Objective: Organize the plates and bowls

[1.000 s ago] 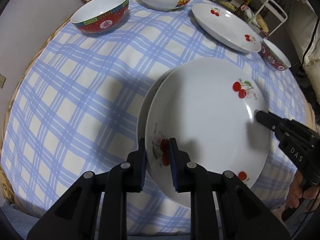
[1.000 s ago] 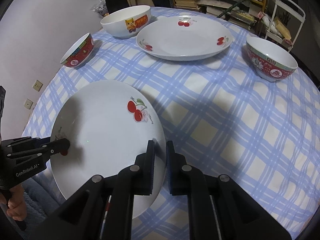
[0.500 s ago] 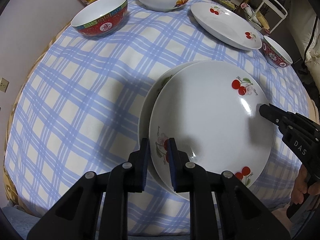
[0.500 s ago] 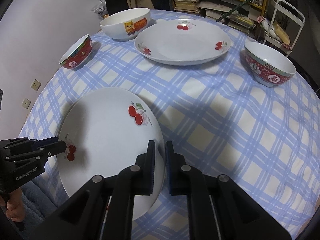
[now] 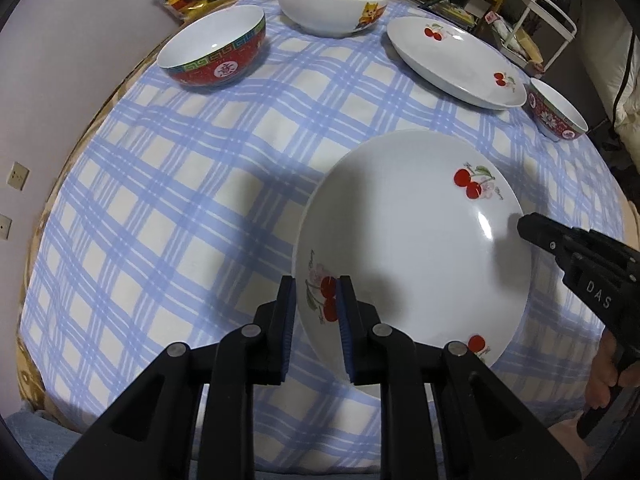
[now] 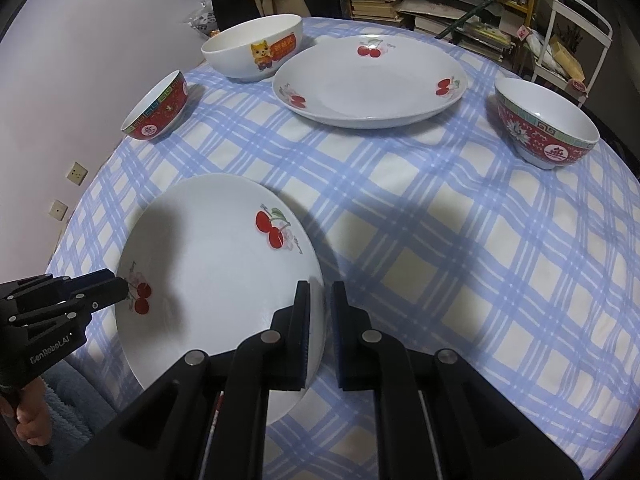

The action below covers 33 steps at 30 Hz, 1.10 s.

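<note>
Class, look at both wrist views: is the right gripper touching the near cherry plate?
Touching. In the right wrist view the right gripper has its pads closed on the rim of the near plate, no gap showing.

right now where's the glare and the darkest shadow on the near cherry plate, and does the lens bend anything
Left wrist view: a small bright glint sits on the near cherry plate by the right gripper; the left gripper throws a soft dark patch across the plate. Right wrist view: the plate's upper-left part is shaded. Both views: the fisheye curves the checked tablecloth outward and darkens the corners.
</note>
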{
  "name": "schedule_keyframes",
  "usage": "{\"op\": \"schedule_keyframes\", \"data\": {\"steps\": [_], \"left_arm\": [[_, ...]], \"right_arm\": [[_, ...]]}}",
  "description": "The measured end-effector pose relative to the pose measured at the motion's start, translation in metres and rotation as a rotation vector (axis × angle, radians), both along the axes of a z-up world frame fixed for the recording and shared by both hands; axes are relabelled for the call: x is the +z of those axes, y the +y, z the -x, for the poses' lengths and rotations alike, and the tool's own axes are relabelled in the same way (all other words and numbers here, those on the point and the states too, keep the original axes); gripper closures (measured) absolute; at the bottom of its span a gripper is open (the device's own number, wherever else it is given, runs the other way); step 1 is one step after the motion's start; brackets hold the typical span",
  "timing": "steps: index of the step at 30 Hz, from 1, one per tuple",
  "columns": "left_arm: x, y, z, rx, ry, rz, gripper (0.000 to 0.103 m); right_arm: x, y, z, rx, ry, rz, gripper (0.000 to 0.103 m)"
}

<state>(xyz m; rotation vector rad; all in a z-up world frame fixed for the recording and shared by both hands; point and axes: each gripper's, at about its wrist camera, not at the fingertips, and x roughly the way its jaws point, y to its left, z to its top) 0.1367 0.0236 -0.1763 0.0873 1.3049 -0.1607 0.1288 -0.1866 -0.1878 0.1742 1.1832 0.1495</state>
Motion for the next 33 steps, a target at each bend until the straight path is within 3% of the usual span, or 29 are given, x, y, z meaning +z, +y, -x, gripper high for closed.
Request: {"op": "schedule_keyframes", "data": {"steps": [6, 10, 11, 14, 16, 18, 20, 25, 33], "left_arm": [[0.005, 0.0, -0.002, 0.016, -0.016, 0.01, 0.081], [0.01, -0.001, -0.014, 0.036, -0.021, 0.014, 0.072], [0.011, -0.001, -0.018, 0.04, -0.022, 0.018, 0.07], [0.019, -0.003, -0.033, 0.052, -0.04, 0.016, 0.049], [0.023, -0.006, -0.044, 0.056, -0.051, 0.001, 0.026], [0.026, -0.009, -0.057, 0.06, -0.063, -0.002, 0.022], [0.026, -0.013, -0.07, 0.06, -0.063, 0.004, 0.022], [0.027, -0.029, -0.104, 0.073, -0.075, 0.049, 0.022], [0.014, -0.051, -0.151, 0.101, -0.072, 0.072, 0.022]], "right_arm": [[0.006, -0.003, -0.001, -0.02, -0.017, 0.003, 0.091], [0.017, -0.009, -0.009, -0.023, -0.05, 0.014, 0.087], [0.021, -0.01, -0.013, -0.016, -0.059, 0.024, 0.079], [0.032, -0.014, -0.027, 0.007, -0.097, 0.073, 0.043], [0.04, -0.019, -0.037, 0.013, -0.138, 0.112, 0.032], [0.045, -0.026, -0.049, 0.021, -0.156, 0.12, 0.016], [0.05, -0.035, -0.064, 0.021, -0.172, 0.11, 0.009], [0.057, -0.056, -0.098, 0.016, -0.185, 0.103, 0.009], [0.048, -0.088, -0.156, -0.019, -0.116, 0.103, 0.009]]}}
